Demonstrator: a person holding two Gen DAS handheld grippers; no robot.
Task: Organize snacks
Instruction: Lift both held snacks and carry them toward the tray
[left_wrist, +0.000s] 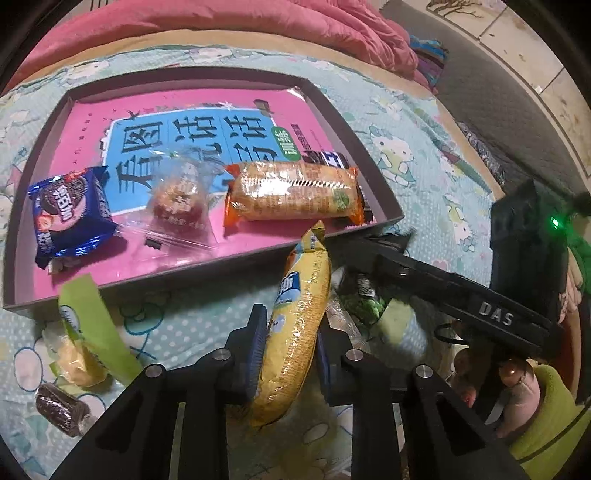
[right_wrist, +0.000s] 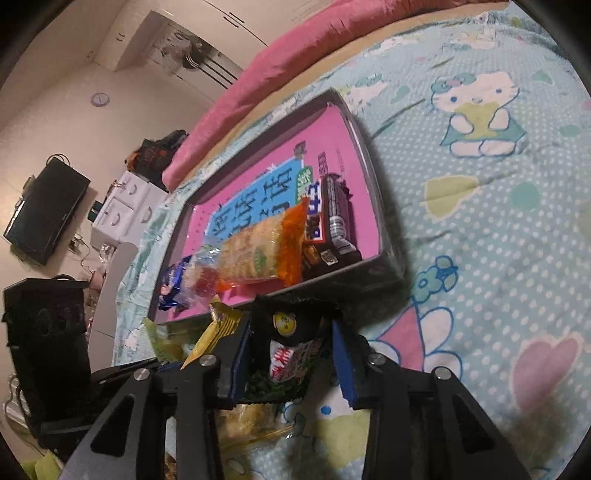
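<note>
My left gripper (left_wrist: 290, 347) is shut on a long yellow biscuit pack (left_wrist: 295, 325), held just in front of the shallow grey box (left_wrist: 22, 210) with a pink book in it. In the box lie a blue Oreo pack (left_wrist: 70, 214), a clear-wrapped cake (left_wrist: 177, 195), an orange cracker pack (left_wrist: 295, 194) and a dark bar (right_wrist: 334, 218). My right gripper (right_wrist: 291, 354) stands around a black-and-green snack bag (right_wrist: 288, 347); its jaws are partly closed and whether they grip it is unclear. The right gripper also shows in the left wrist view (left_wrist: 454, 291).
Loose snacks lie on the bedsheet in front of the box: a green-wrapped yellow cake (left_wrist: 85, 343), a dark brown roll (left_wrist: 61, 408), a green pea bag (left_wrist: 364, 304). A pink quilt (left_wrist: 221, 33) lies behind the box. A bedside cabinet (right_wrist: 125, 206) stands left.
</note>
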